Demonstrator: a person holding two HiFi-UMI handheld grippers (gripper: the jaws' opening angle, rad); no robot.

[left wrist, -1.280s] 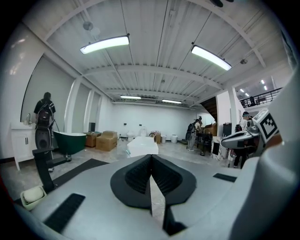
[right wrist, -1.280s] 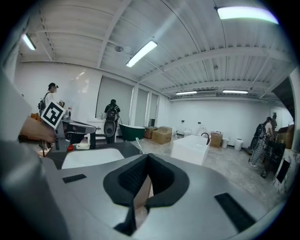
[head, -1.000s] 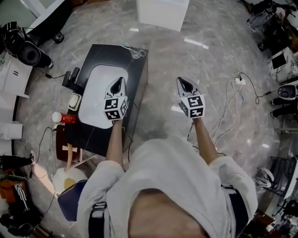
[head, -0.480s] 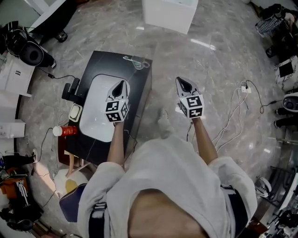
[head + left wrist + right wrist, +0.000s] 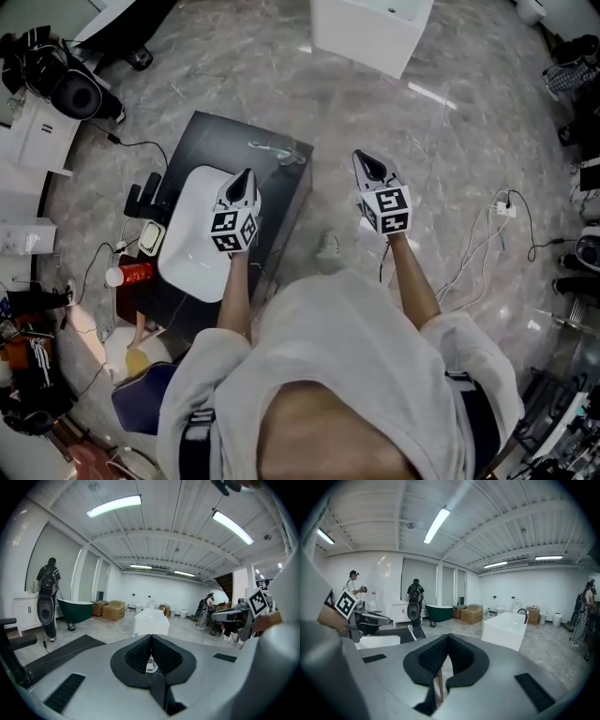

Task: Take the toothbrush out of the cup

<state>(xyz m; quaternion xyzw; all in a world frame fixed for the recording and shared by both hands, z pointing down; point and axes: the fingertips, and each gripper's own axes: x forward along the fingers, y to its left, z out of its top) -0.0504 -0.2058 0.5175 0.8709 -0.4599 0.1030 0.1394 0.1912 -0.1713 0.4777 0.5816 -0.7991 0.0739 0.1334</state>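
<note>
Two grippers are held out in front of the person, and both are shut tight with nothing in them. The left gripper point(image 5: 245, 178) hangs over the right edge of the oval white basin point(image 5: 192, 234). The right gripper point(image 5: 362, 161) hangs over the grey stone floor point(image 5: 450, 169).

Since a second ago the person has stepped along (a pale shoe point(image 5: 328, 246) now peeks out). The boxy black stand point(image 5: 281, 202) looks more slanted, and the big white block point(image 5: 370, 33) has slid right.

The small red cup point(image 5: 134, 274) sits at the stand's left edge, near the basin and well apart from both grippers. The toothbrush is too small to make out.
</note>
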